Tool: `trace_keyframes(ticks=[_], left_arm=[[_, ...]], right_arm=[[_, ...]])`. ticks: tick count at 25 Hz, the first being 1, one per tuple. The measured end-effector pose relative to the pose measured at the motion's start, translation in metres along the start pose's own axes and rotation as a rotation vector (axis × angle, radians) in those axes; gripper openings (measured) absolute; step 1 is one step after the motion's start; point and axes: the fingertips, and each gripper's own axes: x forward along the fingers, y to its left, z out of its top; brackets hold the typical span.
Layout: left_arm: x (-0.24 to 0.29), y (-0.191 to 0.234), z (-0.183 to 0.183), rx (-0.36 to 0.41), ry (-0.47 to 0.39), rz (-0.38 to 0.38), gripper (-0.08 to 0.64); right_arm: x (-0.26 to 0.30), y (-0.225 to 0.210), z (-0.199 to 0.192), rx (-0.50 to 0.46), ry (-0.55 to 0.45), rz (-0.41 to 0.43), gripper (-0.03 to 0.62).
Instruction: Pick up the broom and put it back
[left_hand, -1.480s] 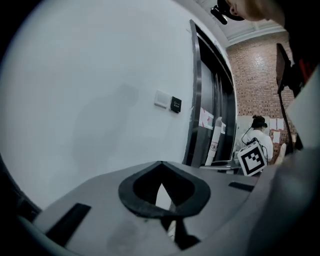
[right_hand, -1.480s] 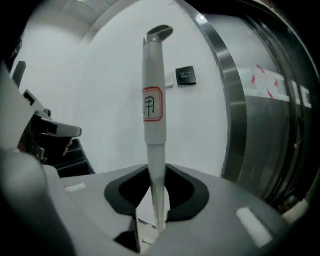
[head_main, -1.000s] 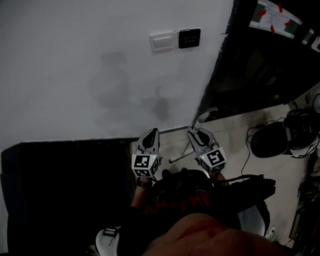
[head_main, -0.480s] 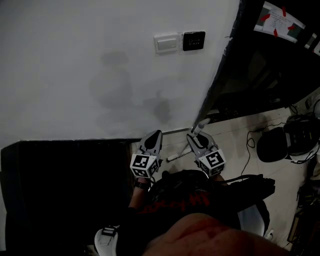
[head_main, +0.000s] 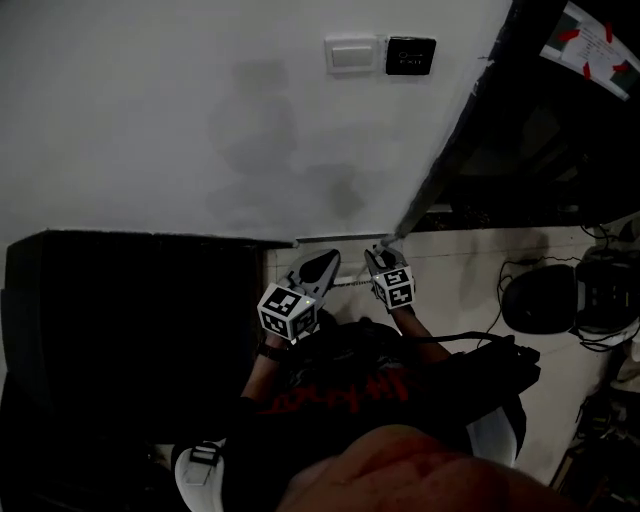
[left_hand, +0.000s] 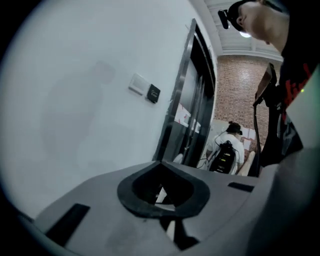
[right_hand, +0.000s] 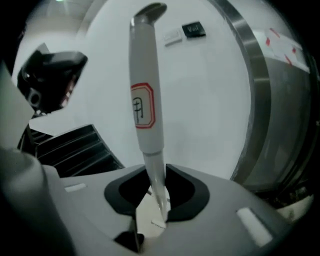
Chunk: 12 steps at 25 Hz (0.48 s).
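Observation:
In the right gripper view the broom's white handle (right_hand: 144, 100), marked with a red-edged label, rises upright in front of the white wall. My right gripper (right_hand: 156, 170) is shut on its thin lower shaft. In the head view that gripper (head_main: 383, 258) is low by the wall's foot. A short stretch of the broom handle (head_main: 350, 282) shows between the two grippers. My left gripper (head_main: 320, 268) sits just to its left with nothing in it. In its own view the left gripper (left_hand: 161, 162) has its black pads meeting at the tip. The broom head is hidden.
A black ribbed block (head_main: 130, 300) stands at the left against the wall. A white switch (head_main: 352, 53) and a black panel (head_main: 410, 55) are high on the wall. A dark door with a metal frame (head_main: 470, 130) is at right. Black bags and cables (head_main: 540, 298) lie on the floor.
My right gripper has sunk toward the floor by the wall with the broom handle in it. The left gripper has shifted a little toward the right one.

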Motion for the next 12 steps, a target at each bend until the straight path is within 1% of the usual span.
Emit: trace_keyframes(ticks=[2,4,6,8,10,12], left_arm=[[-0.013,0.004,-0.009,-0.048,0.013,0.084,0.002],[-0.021,0.004,-0.018,-0.072,0.032,0.152,0.002],[-0.027,0.0,-0.029,-0.093,0.046,0.202,0.002],[-0.045,-0.009,-0.038,-0.13,0.047,0.27,0.002],[-0.07,-0.02,-0.047,-0.172,0.047,0.348,0.002],[-0.086,-0.028,-0.059,-0.192,0.059,0.387,0.002]], right_arm=[[0.025,-0.002,-0.041,0.011,0.087,0.011,0.091],[0.05,-0.015,-0.072,0.005,0.154,0.018,0.091],[0.075,-0.036,-0.095,0.009,0.221,0.02,0.091],[0.1,-0.043,-0.111,0.02,0.277,0.028,0.091],[0.131,-0.048,-0.124,0.028,0.302,0.024,0.091],[0.162,-0.068,-0.131,0.048,0.282,0.01,0.092]])
